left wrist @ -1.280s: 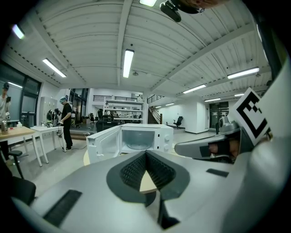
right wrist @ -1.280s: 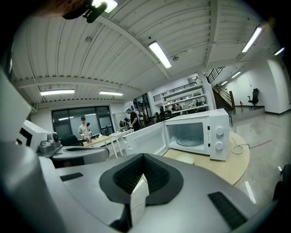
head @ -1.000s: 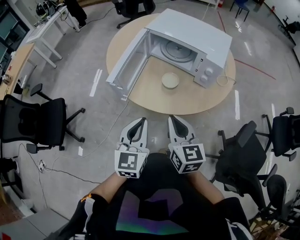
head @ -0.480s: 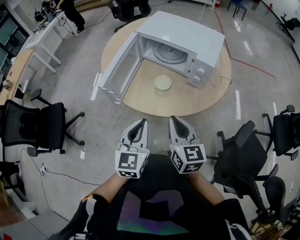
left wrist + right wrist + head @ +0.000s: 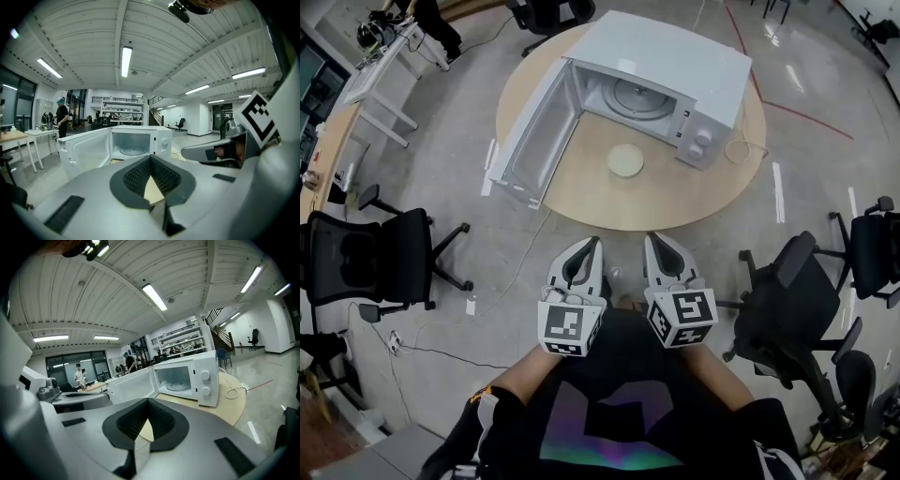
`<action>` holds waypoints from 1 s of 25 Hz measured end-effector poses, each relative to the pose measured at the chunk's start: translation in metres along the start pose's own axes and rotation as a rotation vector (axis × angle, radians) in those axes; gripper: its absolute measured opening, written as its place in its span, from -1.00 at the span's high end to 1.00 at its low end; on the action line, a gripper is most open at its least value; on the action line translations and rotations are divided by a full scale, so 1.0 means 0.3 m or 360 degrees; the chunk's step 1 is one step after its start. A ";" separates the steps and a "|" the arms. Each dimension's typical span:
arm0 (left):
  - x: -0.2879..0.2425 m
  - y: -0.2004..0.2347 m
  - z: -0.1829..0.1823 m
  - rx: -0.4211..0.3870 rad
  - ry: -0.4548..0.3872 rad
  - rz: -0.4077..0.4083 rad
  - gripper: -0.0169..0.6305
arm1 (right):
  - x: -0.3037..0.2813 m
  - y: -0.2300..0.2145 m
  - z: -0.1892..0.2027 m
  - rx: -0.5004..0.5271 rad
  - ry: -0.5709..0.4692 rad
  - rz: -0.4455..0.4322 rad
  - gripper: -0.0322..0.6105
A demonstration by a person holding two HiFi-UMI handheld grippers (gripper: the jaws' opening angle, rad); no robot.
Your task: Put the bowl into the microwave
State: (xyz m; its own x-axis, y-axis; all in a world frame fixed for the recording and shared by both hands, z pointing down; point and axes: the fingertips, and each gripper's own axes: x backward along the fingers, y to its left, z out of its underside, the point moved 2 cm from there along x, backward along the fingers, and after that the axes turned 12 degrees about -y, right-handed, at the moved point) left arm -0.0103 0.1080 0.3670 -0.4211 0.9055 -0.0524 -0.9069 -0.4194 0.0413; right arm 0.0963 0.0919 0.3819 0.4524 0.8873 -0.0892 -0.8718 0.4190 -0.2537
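Note:
A white microwave (image 5: 661, 70) stands on the round wooden table (image 5: 712, 192) with its door (image 5: 528, 141) swung wide open to the left; the glass turntable shows inside. A shallow cream bowl (image 5: 626, 160) sits on the table just in front of the oven's opening. My left gripper (image 5: 589, 246) and right gripper (image 5: 656, 240) hang side by side close to my body, off the table's near edge, well short of the bowl. Both are shut with nothing between the jaws. The left gripper (image 5: 151, 159) points at the microwave (image 5: 136, 140), as does the right gripper (image 5: 147, 401).
Black office chairs stand left (image 5: 366, 253) and right (image 5: 787, 309) of me, another at far right (image 5: 874, 253). A white cable (image 5: 741, 150) coils on the table beside the microwave. Cords trail on the floor (image 5: 422, 347). A desk (image 5: 384, 56) and people are farther back.
In the head view the table and microwave have slid a little up and left, and the grippers sit slightly lower. Both grippers stay shut and empty.

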 end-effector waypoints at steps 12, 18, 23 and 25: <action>-0.230 0.122 0.033 0.0073 0.0062 0.0142 0.81 | -0.199 -0.087 0.024 -0.0018 0.0124 0.0154 0.85; -0.335 0.226 0.028 0.0093 0.0062 0.0195 0.81 | -0.336 -0.103 0.015 -0.0011 0.0151 0.0208 0.85; -0.421 0.314 0.019 0.0122 0.0050 0.0229 0.81 | -0.438 -0.114 -0.005 0.0010 0.0160 0.0260 0.85; -0.454 0.341 0.014 0.0130 0.0041 0.0254 0.81 | -0.474 -0.120 -0.013 0.0014 0.0158 0.0285 0.85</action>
State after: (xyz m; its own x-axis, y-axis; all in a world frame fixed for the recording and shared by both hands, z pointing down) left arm -0.0456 -0.0579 0.3825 -0.5610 0.8253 -0.0642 -0.8245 -0.5502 0.1321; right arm 0.0640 -0.0500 0.3999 0.3058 0.9246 -0.2271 -0.9415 0.2581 -0.2167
